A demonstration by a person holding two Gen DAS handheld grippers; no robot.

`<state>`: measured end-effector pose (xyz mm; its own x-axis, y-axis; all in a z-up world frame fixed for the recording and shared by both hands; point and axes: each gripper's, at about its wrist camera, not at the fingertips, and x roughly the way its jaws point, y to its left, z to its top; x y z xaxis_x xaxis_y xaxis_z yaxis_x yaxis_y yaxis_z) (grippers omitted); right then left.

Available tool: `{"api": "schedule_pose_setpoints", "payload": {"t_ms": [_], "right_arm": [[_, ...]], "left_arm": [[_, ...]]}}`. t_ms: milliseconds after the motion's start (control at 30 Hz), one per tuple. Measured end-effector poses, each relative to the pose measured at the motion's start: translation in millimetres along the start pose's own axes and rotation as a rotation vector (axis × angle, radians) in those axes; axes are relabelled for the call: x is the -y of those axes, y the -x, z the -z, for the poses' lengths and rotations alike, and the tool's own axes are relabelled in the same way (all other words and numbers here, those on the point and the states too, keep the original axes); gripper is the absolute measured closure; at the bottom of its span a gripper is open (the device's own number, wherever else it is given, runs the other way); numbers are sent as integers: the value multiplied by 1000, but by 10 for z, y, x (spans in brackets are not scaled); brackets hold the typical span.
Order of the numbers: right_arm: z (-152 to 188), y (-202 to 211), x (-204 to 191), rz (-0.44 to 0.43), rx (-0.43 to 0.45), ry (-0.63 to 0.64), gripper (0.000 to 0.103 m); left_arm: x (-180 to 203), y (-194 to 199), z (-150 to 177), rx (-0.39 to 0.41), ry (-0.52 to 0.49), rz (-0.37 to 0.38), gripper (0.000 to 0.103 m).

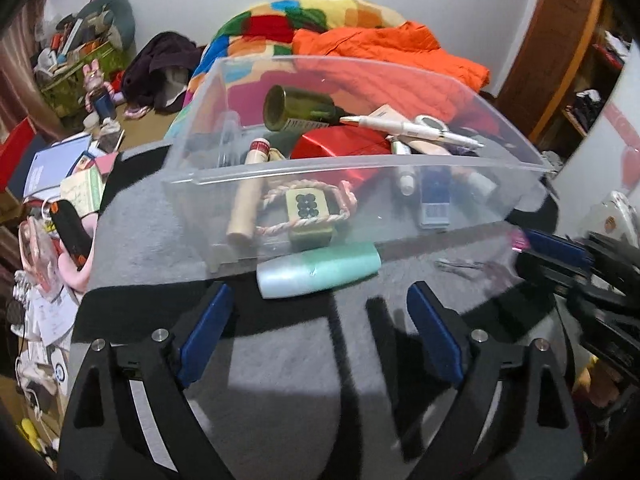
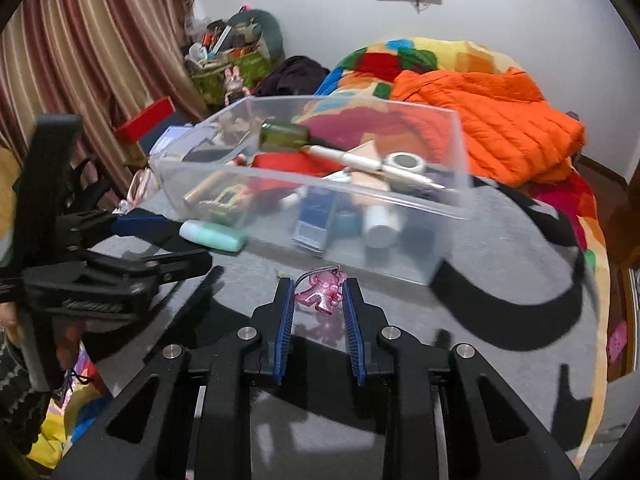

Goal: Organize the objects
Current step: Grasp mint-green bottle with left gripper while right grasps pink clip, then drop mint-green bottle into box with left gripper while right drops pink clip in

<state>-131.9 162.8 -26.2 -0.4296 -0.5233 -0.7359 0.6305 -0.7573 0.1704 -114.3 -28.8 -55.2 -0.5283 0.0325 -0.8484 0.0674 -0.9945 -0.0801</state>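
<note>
A clear plastic bin (image 1: 360,160) (image 2: 440,200) stands on a grey blanket, filled with bottles, tubes, a green jar (image 1: 296,110) and a red pouch (image 1: 340,142). A mint-green bottle (image 1: 318,269) (image 2: 214,235) lies on its side just outside the bin's near wall. My left gripper (image 1: 320,300) is open, just short of that bottle. My right gripper (image 2: 319,294) is shut on a small pink translucent charm (image 2: 322,290) with a cord, just above the blanket in front of the bin. The right gripper shows at the right edge of the left wrist view (image 1: 560,248).
An orange quilted jacket (image 2: 492,136) and a multicoloured blanket (image 1: 304,16) lie behind the bin. A black strap (image 2: 520,292) curves across the grey blanket. A hairpin (image 1: 460,266) lies right of the bottle. Cluttered papers and boxes (image 1: 72,176) sit to the left.
</note>
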Motion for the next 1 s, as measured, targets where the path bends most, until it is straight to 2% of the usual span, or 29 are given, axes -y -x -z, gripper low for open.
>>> {"api": "schedule_pose_setpoints", "payload": {"t_ms": [167,367,433,500,800,1000], "right_arm": [[25,61,77,-31,20,-25,81],[86,35,118,-64,24,-54,81],[105,23,129,-67,22,-59,81],[111,17,139,-70,19,-64,81],[59,93,78,-67,34,-46,81],[-62,197,-14,-97,55,-27,81]], "left_arm": [[26,-209,-68,-63,62,-42,12],[9,-237,-77,-45,125,-84,13],[-6,-215,-56,-29,133,-102,24],[-16,-183,-29,-18,118,-117,30],[-45,25,171,10,59,-60,31],[81,256,257,62,10,38,31]]}}
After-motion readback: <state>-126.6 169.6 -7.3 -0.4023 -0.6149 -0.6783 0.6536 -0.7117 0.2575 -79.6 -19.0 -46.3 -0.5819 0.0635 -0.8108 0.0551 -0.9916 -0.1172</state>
